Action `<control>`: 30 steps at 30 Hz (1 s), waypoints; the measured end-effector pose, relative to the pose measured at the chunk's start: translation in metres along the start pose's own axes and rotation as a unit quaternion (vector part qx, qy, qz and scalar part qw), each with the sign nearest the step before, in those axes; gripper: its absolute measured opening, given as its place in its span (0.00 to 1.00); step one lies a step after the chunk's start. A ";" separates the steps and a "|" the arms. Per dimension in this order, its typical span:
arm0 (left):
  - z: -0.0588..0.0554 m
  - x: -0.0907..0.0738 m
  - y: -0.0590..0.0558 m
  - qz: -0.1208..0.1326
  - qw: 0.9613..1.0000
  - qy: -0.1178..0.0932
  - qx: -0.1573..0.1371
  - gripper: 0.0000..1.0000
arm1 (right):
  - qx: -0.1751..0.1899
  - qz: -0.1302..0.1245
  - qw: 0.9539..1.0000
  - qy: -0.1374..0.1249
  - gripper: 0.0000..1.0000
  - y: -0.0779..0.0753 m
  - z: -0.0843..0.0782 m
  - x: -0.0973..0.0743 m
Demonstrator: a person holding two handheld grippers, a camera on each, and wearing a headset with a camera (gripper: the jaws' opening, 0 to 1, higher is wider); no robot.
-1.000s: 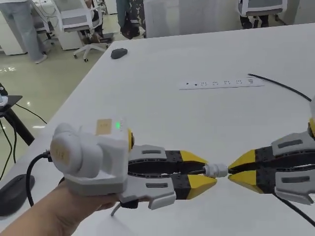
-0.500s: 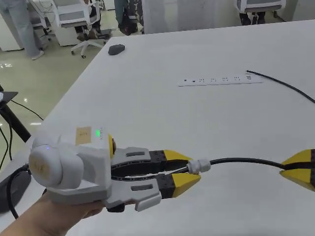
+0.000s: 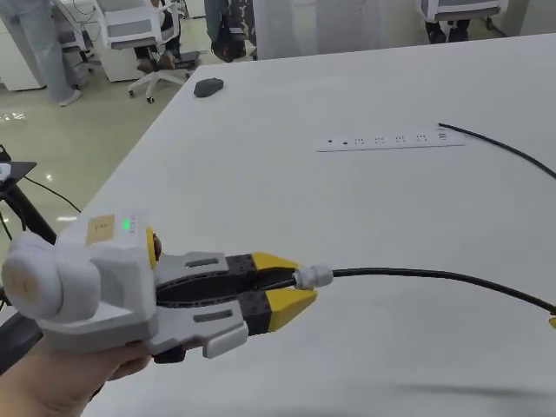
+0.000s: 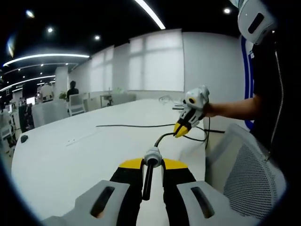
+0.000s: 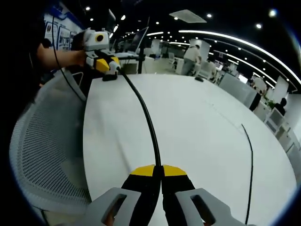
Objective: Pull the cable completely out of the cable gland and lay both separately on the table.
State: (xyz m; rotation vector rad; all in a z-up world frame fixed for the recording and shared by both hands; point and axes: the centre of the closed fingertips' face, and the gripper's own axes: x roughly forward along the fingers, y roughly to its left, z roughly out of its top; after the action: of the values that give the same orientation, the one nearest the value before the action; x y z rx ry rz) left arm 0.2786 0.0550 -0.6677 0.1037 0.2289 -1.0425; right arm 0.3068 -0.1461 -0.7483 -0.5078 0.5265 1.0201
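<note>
Grippers are spreading wide apart now. A second ago they were sitting nose to nose on the fitting. Now the left gripper (image 3: 300, 282) is sliding down toward 7 o'clock in the head view, while the right gripper (image 5: 157, 170) is out at the 3 o'clock edge, a sliver of yellow showing there. Between them a long black run of cable (image 3: 434, 276) is stretching out where there was none a second ago.

The left gripper's yellow fingers are pointing toward 3 o'clock and closing narrow on the white cable gland (image 3: 313, 278), which is sitting right at their tips over the white worktop (image 3: 261, 191). The cable is still running through the gland: it is leaving the front at 3 o'clock, and in the left gripper view a black length is trailing back between the fingers toward 6 o'clock.

Over in the right gripper view the fingers are pinching fully together on the cable, which is arcing away toward 11 o'clock to the left gripper.

From the gland, a white power strip (image 3: 387, 141) is lying flat on the worktop at 1 o'clock. A second black lead (image 3: 495, 149) is running off it toward 4 o'clock, well apart from the work. A dark mouse (image 3: 208, 87) is resting near the far edge at 11 o'clock.
</note>
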 end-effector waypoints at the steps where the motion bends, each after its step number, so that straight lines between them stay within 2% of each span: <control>1: 0.000 0.000 0.000 0.000 1.000 0.000 -0.001 0.14 | 0.003 0.000 1.000 0.006 0.00 0.000 -0.002 0.002; 3: -0.002 0.003 -0.002 -0.001 1.000 0.002 -0.002 0.14 | 0.027 0.004 0.999 0.026 0.00 0.002 -0.008 0.008; 4: -0.003 0.003 -0.003 -0.003 1.000 0.002 -0.004 0.14 | 0.037 -0.003 0.999 0.034 0.00 0.000 -0.010 0.009; 5: -0.003 0.003 -0.004 -0.007 1.000 0.002 -0.008 0.14 | 0.031 -0.008 0.999 0.032 0.05 -0.001 -0.006 0.012; 6: -0.004 0.003 -0.005 -0.009 1.000 0.006 -0.007 0.14 | 0.030 -0.002 0.999 0.029 0.11 0.002 -0.002 0.012; 7: -0.006 0.003 -0.003 -0.007 1.000 0.012 -0.003 0.14 | 0.033 0.009 0.999 0.023 0.13 0.006 0.006 0.013; 8: -0.008 0.003 -0.002 -0.006 1.000 0.015 -0.002 0.14 | 0.029 0.010 0.999 0.016 0.13 0.007 0.013 0.013; 9: -0.009 0.003 -0.001 -0.006 1.000 0.018 -0.004 0.14 | 0.027 0.011 1.000 0.000 0.17 0.008 0.025 0.015; 10: -0.010 0.003 -0.001 -0.006 1.000 0.019 -0.004 0.14 | 0.027 0.024 0.999 -0.010 0.18 0.012 0.034 0.017; 11: -0.009 0.003 -0.001 -0.005 1.000 0.017 -0.003 0.14 | 0.022 0.045 0.998 -0.030 0.17 0.021 0.050 0.021; 12: -0.007 0.003 -0.001 -0.006 1.000 0.014 -0.005 0.14 | 0.016 0.051 0.997 -0.047 0.17 0.024 0.062 0.024; 13: -0.006 0.002 -0.001 -0.007 1.000 0.011 -0.006 0.14 | 0.003 0.074 0.995 -0.064 0.17 0.036 0.078 0.029; 15: -0.005 0.003 -0.002 -0.008 1.000 0.012 -0.004 0.14 | -0.023 0.103 0.990 -0.091 0.16 0.053 0.104 0.039; 18: -0.004 0.003 -0.003 -0.009 1.000 0.012 -0.004 0.14 | -0.051 0.144 0.982 -0.107 0.16 0.077 0.129 0.056; 21: -0.003 0.001 -0.003 -0.009 1.000 0.011 -0.002 0.14 | -0.076 0.167 0.978 -0.104 0.14 0.091 0.140 0.068; 22: -0.003 0.001 -0.003 -0.009 1.000 0.011 -0.003 0.14 | -0.086 0.157 0.978 -0.106 0.14 0.091 0.145 0.075; 24: -0.004 -0.001 -0.004 -0.010 1.000 0.010 -0.004 0.14 | -0.096 0.171 0.975 -0.100 0.14 0.097 0.149 0.082; 27: -0.006 -0.003 -0.003 -0.008 1.000 0.011 -0.005 0.14 | -0.097 0.183 0.972 -0.109 0.13 0.101 0.157 0.086; 30: -0.005 -0.005 -0.001 -0.003 1.000 0.003 -0.012 0.14 | -0.110 0.196 0.969 -0.104 0.10 0.105 0.157 0.090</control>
State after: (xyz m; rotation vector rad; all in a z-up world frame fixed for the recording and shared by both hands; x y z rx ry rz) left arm 0.2743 0.0597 -0.6718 0.0842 0.2475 -1.0457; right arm 0.2790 0.0559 -0.6999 -0.4947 0.3330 1.5033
